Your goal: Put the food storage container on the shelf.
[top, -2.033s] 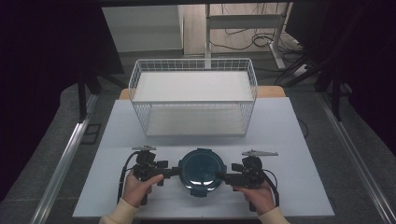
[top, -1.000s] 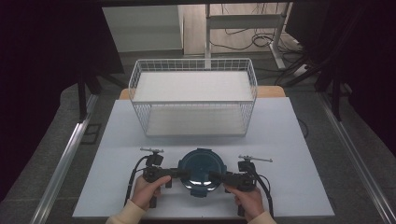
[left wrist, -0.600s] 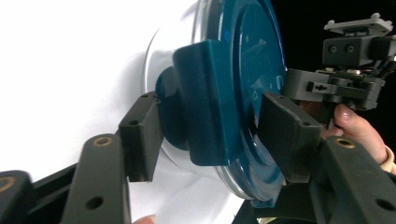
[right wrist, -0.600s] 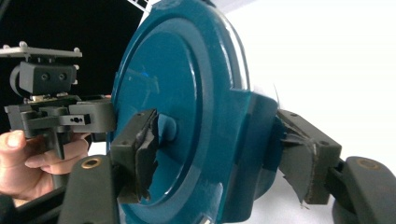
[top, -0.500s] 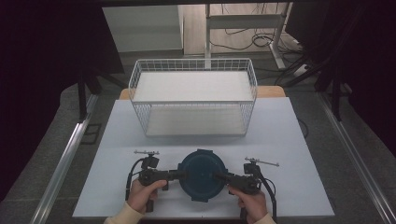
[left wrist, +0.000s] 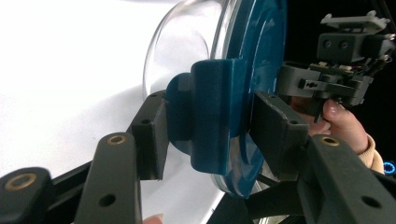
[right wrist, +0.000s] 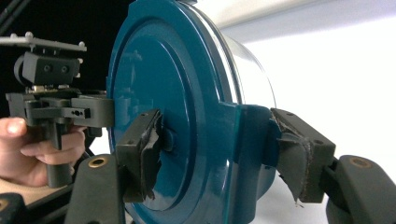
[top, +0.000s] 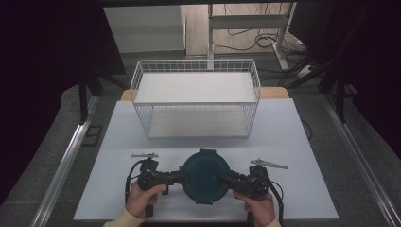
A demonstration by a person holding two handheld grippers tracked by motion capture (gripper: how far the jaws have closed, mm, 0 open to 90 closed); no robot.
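A round clear container (top: 204, 176) with a dark blue lid sits near the table's front edge, between my two grippers. My left gripper (top: 182, 177) is shut on the lid's left side clip, and my right gripper (top: 222, 178) is shut on the right one. In the left gripper view the jaws of my left gripper (left wrist: 210, 135) clamp the blue clip (left wrist: 212, 112), with the clear bowl (left wrist: 182, 51) behind it. In the right gripper view the padded jaws of my right gripper (right wrist: 215, 144) squeeze the lid's tab (right wrist: 243, 140).
A white wire basket (top: 142, 118) stands empty on the white table (top: 302, 156), behind the container. Bare tabletop lies to both sides. Dark floor and metal rails flank the table.
The container has shifted slightly toward the person, and the pale glare on its lid has gone. Both grippers stay clamped on its sides.
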